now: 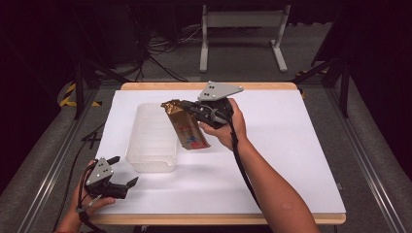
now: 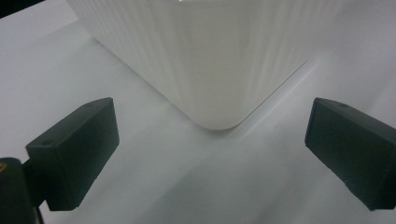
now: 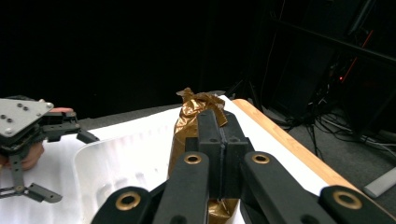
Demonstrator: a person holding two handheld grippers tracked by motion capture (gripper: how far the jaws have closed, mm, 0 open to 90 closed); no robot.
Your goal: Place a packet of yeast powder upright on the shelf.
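Right gripper [image 1: 190,109] clamps the gold bag [image 1: 186,127] just above the white bin's [image 1: 145,160] right rim, left gripper [image 1: 122,171] idle wide open; centre bag over bin before releasing.

The right gripper [image 1: 190,109] holds a crinkled brown foil packet [image 1: 184,125] tilted beside a clear ribbed plastic tub [image 1: 151,137]; the left gripper [image 1: 123,170], jaws apart, rests on the white surface [image 1: 291,145].

High view looking down the table [image 1: 291,160], left gripper view close on bin [image 2: 210,60] corner, right gripper view sharing it
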